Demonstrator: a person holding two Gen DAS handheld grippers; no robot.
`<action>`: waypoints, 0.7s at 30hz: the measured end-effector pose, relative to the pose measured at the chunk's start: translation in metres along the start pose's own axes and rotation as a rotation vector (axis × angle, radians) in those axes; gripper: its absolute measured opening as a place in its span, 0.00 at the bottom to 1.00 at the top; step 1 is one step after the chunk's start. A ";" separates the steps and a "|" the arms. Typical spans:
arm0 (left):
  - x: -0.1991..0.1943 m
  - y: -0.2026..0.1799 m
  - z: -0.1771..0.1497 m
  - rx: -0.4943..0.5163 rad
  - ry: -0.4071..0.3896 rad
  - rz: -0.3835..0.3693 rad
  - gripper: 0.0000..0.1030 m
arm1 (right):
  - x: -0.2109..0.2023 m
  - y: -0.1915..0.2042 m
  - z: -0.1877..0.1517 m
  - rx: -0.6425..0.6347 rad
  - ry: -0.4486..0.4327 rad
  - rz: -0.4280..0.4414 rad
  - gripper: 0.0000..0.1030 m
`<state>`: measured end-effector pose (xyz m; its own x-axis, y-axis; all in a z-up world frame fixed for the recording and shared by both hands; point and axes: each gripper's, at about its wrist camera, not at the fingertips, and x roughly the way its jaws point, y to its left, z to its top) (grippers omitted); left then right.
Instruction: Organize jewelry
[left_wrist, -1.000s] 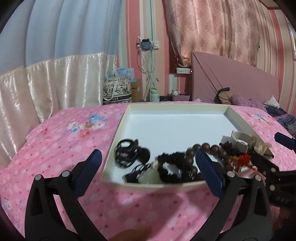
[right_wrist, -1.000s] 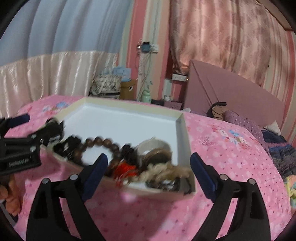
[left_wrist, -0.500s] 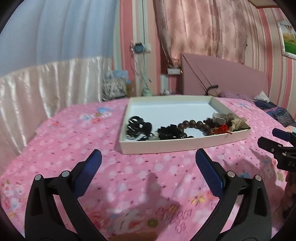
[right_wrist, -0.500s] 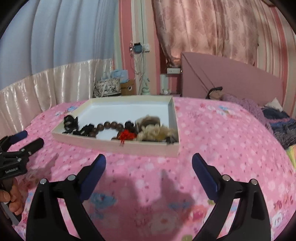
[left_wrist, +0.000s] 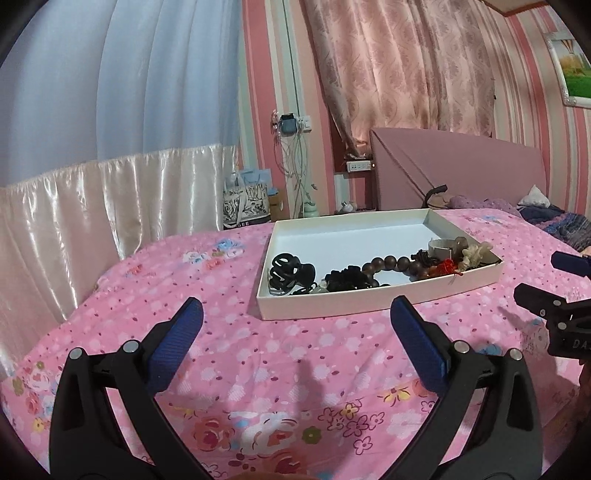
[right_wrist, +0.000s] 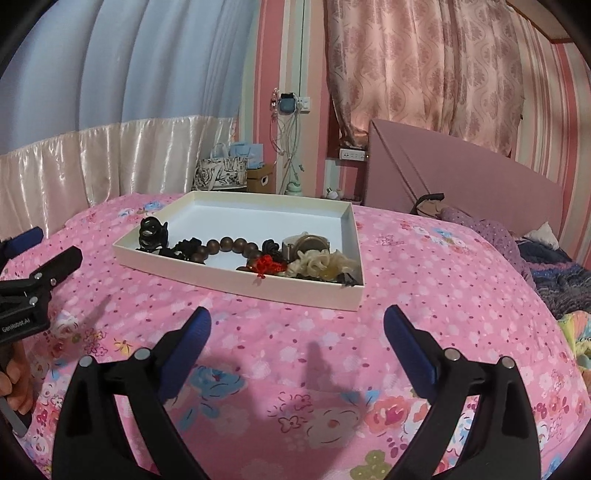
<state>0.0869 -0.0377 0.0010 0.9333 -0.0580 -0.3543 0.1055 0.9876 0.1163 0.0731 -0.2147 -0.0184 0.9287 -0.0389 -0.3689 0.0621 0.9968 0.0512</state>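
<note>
A shallow white tray (left_wrist: 373, 302) (right_wrist: 236, 276) lies on a pink floral bedspread. Along its near side it holds a black hair claw (left_wrist: 286, 271) (right_wrist: 150, 232), black scrunchies (left_wrist: 347, 278), a brown bead bracelet (left_wrist: 391, 263) (right_wrist: 231, 245), a red knot charm (left_wrist: 447, 266) (right_wrist: 266, 264), a cream scrunchie (right_wrist: 317, 263) and a watch-like band (right_wrist: 306, 243). My left gripper (left_wrist: 295, 334) is open and empty, a short way in front of the tray. My right gripper (right_wrist: 297, 341) is open and empty, also in front of the tray.
The bedspread (left_wrist: 258, 354) spreads around the tray. A pink headboard (left_wrist: 458, 170) and bedding (right_wrist: 554, 273) lie at the right. Bags (left_wrist: 245, 205) and a satin curtain (left_wrist: 92, 221) stand beyond the bed's far edge. Each gripper shows at the edge of the other's view.
Both grippers have pulled back from the tray, which now sits farther away. Both stay open and empty.
</note>
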 end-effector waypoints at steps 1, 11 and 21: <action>0.000 0.000 0.000 0.000 0.000 -0.001 0.97 | 0.000 0.000 0.000 0.002 0.001 0.000 0.92; -0.004 0.004 0.000 -0.031 -0.013 -0.003 0.97 | 0.000 -0.001 -0.001 0.009 0.003 -0.003 0.92; -0.005 0.003 0.000 -0.018 -0.020 0.006 0.97 | 0.003 -0.005 -0.001 0.029 0.017 0.007 0.92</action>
<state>0.0823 -0.0349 0.0028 0.9406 -0.0548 -0.3350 0.0939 0.9904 0.1017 0.0750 -0.2197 -0.0205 0.9229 -0.0305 -0.3837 0.0662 0.9946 0.0803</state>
